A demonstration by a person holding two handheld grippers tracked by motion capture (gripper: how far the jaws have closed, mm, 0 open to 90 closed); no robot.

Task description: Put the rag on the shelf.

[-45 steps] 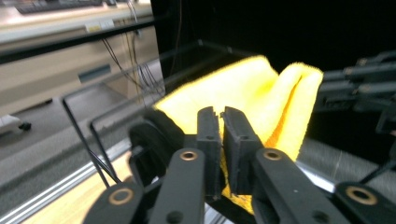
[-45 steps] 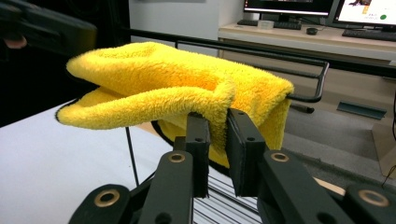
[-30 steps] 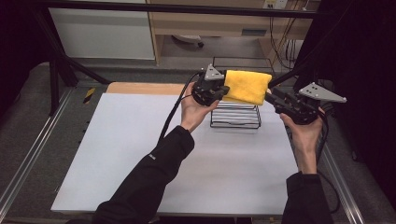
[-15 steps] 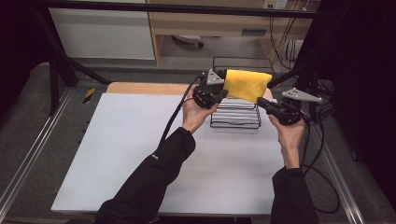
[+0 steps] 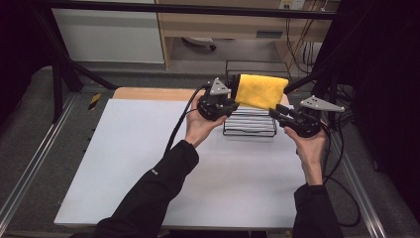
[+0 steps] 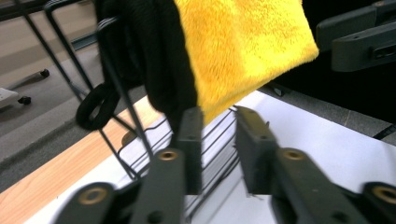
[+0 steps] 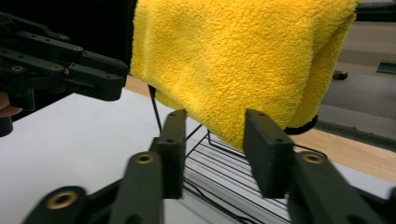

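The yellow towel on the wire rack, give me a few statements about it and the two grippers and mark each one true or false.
1. The yellow towel hangs over the black wire rack. True.
2. The left gripper is clamped shut on the towel. False: its jaws stand open below the towel's edge.
3. The right gripper is open. True.
4. The rack stands on bare wood. False: it stands on the white table mat.

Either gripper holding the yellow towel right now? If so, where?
Neither. Both the left gripper and right gripper have open jaws just below the yellow towel, which hangs on the wire rack.
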